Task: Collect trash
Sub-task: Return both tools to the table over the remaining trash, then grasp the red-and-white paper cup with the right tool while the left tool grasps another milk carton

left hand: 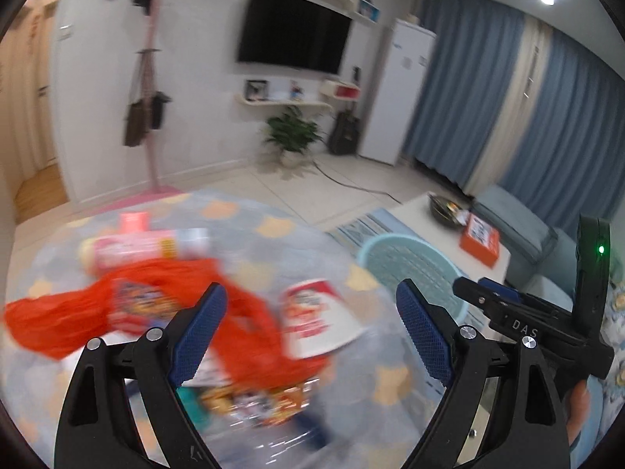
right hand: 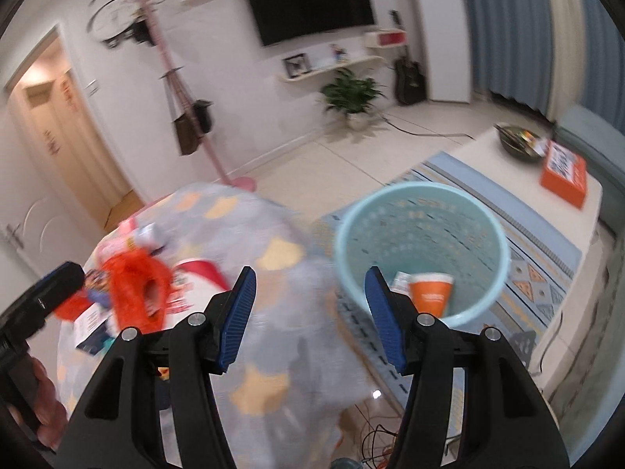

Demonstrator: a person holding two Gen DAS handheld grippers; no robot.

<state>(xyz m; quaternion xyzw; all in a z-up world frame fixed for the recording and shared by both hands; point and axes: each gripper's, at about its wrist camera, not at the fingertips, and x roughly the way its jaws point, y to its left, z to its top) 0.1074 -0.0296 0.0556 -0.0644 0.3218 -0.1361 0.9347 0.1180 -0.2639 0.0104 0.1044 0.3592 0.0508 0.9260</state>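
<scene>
**Left wrist view: both jaws empty above the trash**

L gripper (left hand: 312,328) jaws wide apart, nothing btwn them. Below, blurred: orange bag (left hand: 78,312), red-white cup (left hand: 316,320), wrappers on cloth-covered surface (left hand: 273,226).

R gripper (right hand: 310,316) jaws partly apart, nothing held. Just beyond, teal bin (right hand: 422,230) on rug, orange cup (right hand: 431,297) inside. Far: TV (right hand: 308,0).

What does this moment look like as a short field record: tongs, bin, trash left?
left tongs: open, nothing between them
right tongs: open, nothing between them
bin: light blue basket on the floor rug, beside the table
in bin: orange cup, a white item beside it
trash on table: orange plastic bag, red and white cup, snack wrappers, blurred
</scene>
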